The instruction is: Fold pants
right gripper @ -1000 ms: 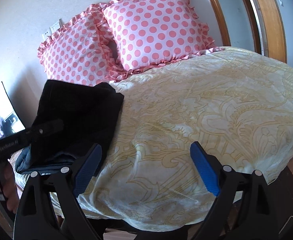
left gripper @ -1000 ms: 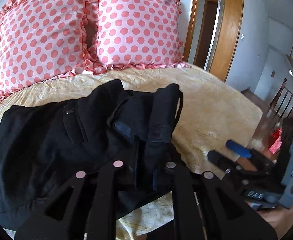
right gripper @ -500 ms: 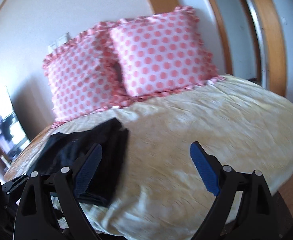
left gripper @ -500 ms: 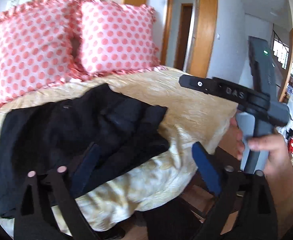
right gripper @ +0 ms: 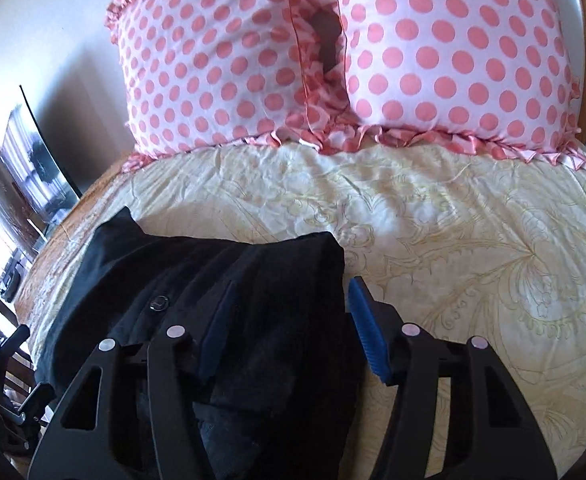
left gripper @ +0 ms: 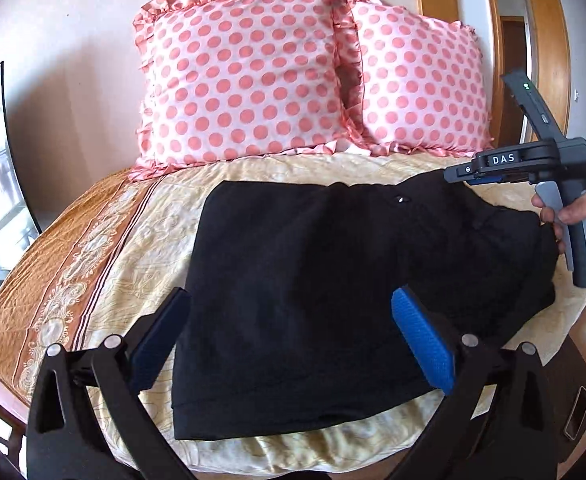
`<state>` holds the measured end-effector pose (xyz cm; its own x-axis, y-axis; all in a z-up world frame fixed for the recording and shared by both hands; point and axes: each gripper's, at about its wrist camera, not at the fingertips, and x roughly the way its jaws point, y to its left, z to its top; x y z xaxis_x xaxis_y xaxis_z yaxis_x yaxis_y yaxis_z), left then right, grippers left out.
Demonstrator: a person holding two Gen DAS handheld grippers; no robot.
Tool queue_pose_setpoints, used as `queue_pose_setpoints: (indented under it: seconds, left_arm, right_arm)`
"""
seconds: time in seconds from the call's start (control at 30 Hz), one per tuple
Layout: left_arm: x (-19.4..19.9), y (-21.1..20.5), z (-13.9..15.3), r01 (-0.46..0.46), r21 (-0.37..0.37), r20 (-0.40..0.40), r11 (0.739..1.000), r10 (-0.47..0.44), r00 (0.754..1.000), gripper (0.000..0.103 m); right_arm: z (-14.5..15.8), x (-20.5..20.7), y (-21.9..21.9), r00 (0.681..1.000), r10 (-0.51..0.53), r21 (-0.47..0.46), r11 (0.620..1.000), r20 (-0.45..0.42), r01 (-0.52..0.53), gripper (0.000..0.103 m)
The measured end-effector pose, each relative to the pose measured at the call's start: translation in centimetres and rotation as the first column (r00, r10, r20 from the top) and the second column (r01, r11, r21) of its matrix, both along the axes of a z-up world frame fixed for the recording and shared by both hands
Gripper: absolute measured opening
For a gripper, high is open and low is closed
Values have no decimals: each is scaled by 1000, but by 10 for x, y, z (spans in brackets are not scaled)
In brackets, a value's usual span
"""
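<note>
Black pants (left gripper: 333,280) lie folded into a thick rectangle on the cream bedspread (left gripper: 141,240). My left gripper (left gripper: 293,336) hovers over their near edge. Its jaws are opening wide and nothing is gripped between its blue pads (left gripper: 421,344). In the right wrist view the pants (right gripper: 213,280) fill the lower left. My right gripper (right gripper: 293,320) straddles their right folded edge. Its jaws are closing with that bunched fabric between them, and the pads (right gripper: 367,332) do not clearly press it. In the left wrist view the right gripper (left gripper: 469,174), held by a hand (left gripper: 585,216), reaches over the pants' far right corner.
Two pink polka-dot pillows (left gripper: 253,80) lean on the wall at the head of the bed. A bare stretch of bedspread (right gripper: 473,240) lies right of the pants. A dark screen (right gripper: 37,160) stands at the left, and a wooden door frame (left gripper: 549,40) at the right.
My left gripper let go of the pants, opened wide and swung left. My right gripper moved left from bare bedspread onto the pants' right edge, and its jaws narrowed.
</note>
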<state>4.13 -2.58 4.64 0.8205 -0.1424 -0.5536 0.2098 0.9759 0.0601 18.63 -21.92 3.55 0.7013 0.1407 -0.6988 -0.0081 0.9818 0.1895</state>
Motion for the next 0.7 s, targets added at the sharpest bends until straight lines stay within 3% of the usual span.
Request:
queue_pose_setpoints:
  seconds: [0.07,0.17,0.2,0.27,0.33,0.43,0.6,0.67,0.7]
  left_arm:
    - [3,2,-5,-2,10,-9,1000,2,1000,101]
    - [3,4,-11,3,13,-23,1000,-2,1000,101]
    - [4,4,-11,5,12,-25,1000,-5,1000,101]
    - [5,4,-12,7,9,-25,1000,-7,1000,101]
    - [6,5,-11,7,5,-23,1000,-7,1000,101]
    - [7,7,-10,5,-3,-18,1000,-5,1000,101]
    - [12,7,-14,5,-20,-43,1000,-6,999,101]
    - [10,9,-12,7,-32,-39,999,-8,999,101]
    - [9,10,-11,4,-33,-28,999,-5,1000,101]
  right_arm:
    - [-8,6,0,999,2,-10,1000,-42,-2,57]
    - [-15,6,3,999,15,-34,999,-41,-17,32]
    - [-14,2,4,999,20,-48,999,-30,-21,17]
    - [-12,-8,4,1000,9,-68,998,-6,-10,11]
    - [-8,-21,-3,1000,-8,-21,1000,16,9,4]
    - [-3,-49,-11,996,-48,37,998,72,45,4]
    - [-23,-57,-12,991,-116,-5,993,61,117,6]
    - [-13,-65,-8,987,-140,-59,988,79,145,24]
    - [-4,-75,-5,981,-152,-93,982,119,163,38]
